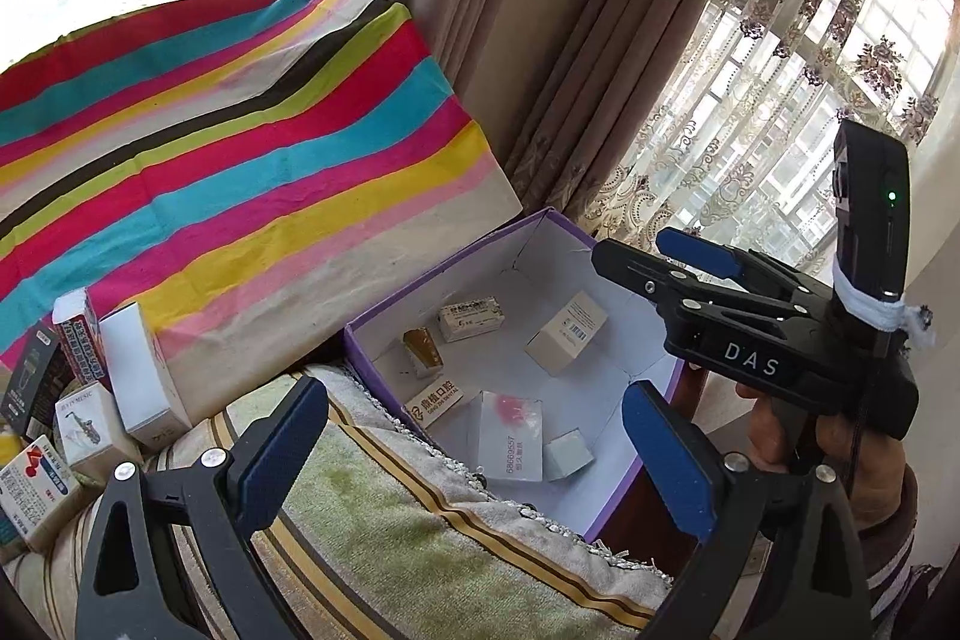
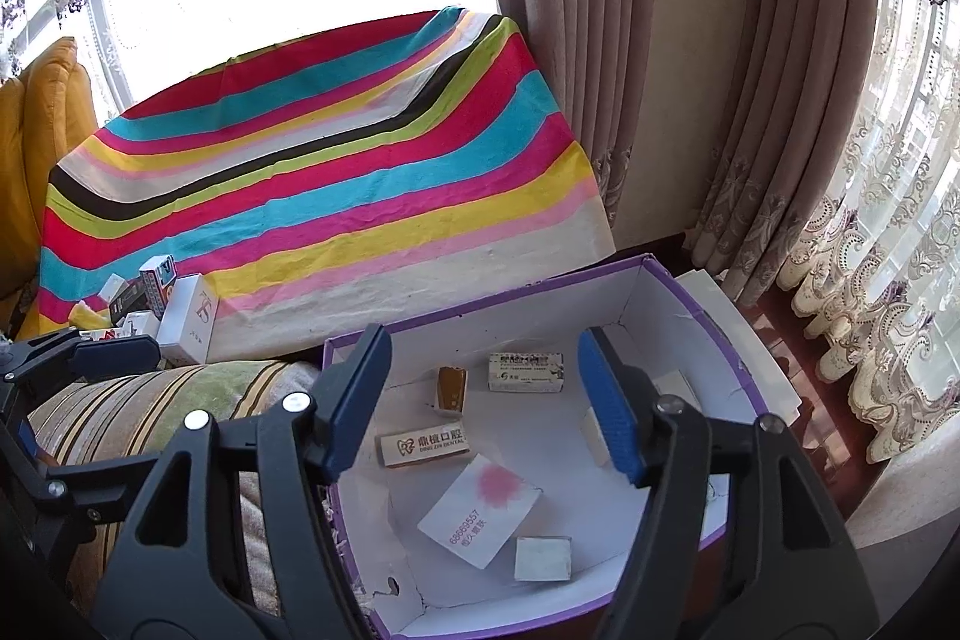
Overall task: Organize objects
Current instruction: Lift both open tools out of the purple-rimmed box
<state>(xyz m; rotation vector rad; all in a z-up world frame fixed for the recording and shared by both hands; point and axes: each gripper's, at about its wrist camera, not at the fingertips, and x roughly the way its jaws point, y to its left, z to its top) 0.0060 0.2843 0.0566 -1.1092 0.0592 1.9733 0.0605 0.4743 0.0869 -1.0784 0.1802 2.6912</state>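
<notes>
A purple box with a white inside (image 1: 384,316) (image 2: 750,388) stands open at the edge of a striped cushion. Several small boxes lie in it, among them a pink-blotched white box (image 1: 510,436) (image 2: 480,514) and a dental box (image 1: 432,400) (image 2: 423,448). More small boxes (image 1: 144,370) (image 2: 192,322) stand in a cluster at the left. My left gripper (image 1: 474,454) is open and empty over the box's near left edge. My right gripper (image 2: 486,400) is open and empty above the box; it also shows in the left wrist view (image 1: 696,256).
A rainbow-striped cloth (image 1: 240,148) (image 2: 312,184) covers furniture behind the boxes. Curtains (image 1: 690,70) (image 2: 810,130) hang at the right before a window. A green and beige striped cushion (image 1: 390,508) (image 2: 168,400) lies under the left gripper. An orange cushion (image 2: 36,148) is far left.
</notes>
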